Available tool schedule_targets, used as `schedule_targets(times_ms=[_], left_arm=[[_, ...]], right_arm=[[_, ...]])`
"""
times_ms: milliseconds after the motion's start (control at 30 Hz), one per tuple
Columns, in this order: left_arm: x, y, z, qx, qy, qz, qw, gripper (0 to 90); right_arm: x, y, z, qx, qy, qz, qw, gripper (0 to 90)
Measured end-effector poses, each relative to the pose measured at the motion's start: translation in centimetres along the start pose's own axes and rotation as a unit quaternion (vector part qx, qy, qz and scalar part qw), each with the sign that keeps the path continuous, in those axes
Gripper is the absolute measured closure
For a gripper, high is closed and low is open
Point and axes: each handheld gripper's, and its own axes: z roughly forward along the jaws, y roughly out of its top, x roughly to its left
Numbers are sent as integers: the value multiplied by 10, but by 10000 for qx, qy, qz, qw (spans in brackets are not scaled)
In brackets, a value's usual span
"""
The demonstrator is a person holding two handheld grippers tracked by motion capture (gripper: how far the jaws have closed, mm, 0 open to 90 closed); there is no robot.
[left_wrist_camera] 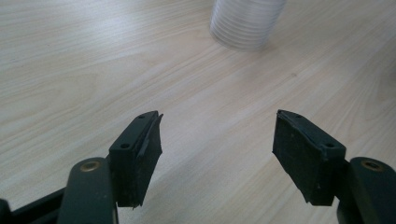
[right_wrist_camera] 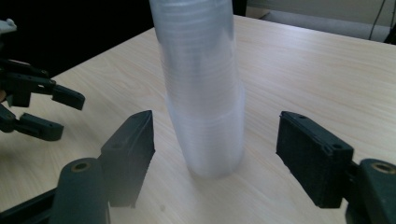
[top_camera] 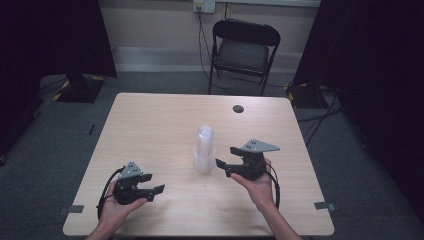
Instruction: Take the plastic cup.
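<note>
Your two hands enter from the near edge of the pale wooden table. At its middle stands a tall stack of clear plastic cups, upright. Your right gripper sits just beside the stack, jaws apart and off it. Your left gripper rests well apart, jaws wide and empty.

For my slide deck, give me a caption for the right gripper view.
Open right hand-held gripper faces an upright stack of clear cups on the wooden table.
</note>
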Motion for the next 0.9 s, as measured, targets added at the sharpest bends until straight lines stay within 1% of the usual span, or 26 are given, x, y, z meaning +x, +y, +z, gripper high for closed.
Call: schedule_targets(times_ms=[100,167,200,233,267,300,333,367,467,500,533,567,600,700,733,767,800,900], left_arm=[[1,0,-1,4,16,-4,10000,323],[1,0,-1,-39,13,-29,10000,322],[1,0,-1,-39,13,-29,10000,322],[1,0,-1,-38,13,-31,10000,322],[1,0,-1,-34,12,-30,10000,322],[1,0,-1,-25,8,-22,10000,322],[1,0,-1,-25,8,-22,10000,322],[1,0,-1,-25,10,-11,10000,322],[1,-1,-1,-20,13,-13,10000,322],[2,-1,-1,-23,15,-14,10000,321],[2,-1,-1,-23,15,-14,10000,321],[2,0,-1,-5,12,-19,10000,321],[2,0,-1,-5,12,-19,10000,320],[1,0,-1,-2,22,-4,10000,320],[1,0,-1,-2,22,-4,10000,319],[1,0,-1,1,43,14,10000,319],[1,0,-1,1,43,14,10000,319],[1,0,-1,-23,54,25,10000,319]], right_arm=[[2,4,4,5,35,-27,10000,267],[5,8,11,-10,93,-71,9999,267],[5,8,11,-10,93,-71,9999,267],[6,13,15,-31,121,-78,9999,268],[6,13,15,-31,121,-78,9999,268],[7,18,19,-74,166,-118,9998,268],[7,18,19,-74,166,-118,9998,268],[7,23,23,-100,187,-148,9997,267],[8,27,26,-125,180,-177,9996,261],[7,31,29,-157,133,-130,9997,227],[7,31,29,-157,133,-130,9997,227],[7,34,33,-159,133,-105,9997,216],[7,34,33,-159,133,-105,9997,216],[7,39,42,-147,164,-144,9997,213],[7,39,42,-147,164,-144,9997,213],[7,40,47,-151,198,-149,9996,213],[7,40,47,-151,198,-149,9996,213],[7,43,57,-96,213,-183,9996,219]])
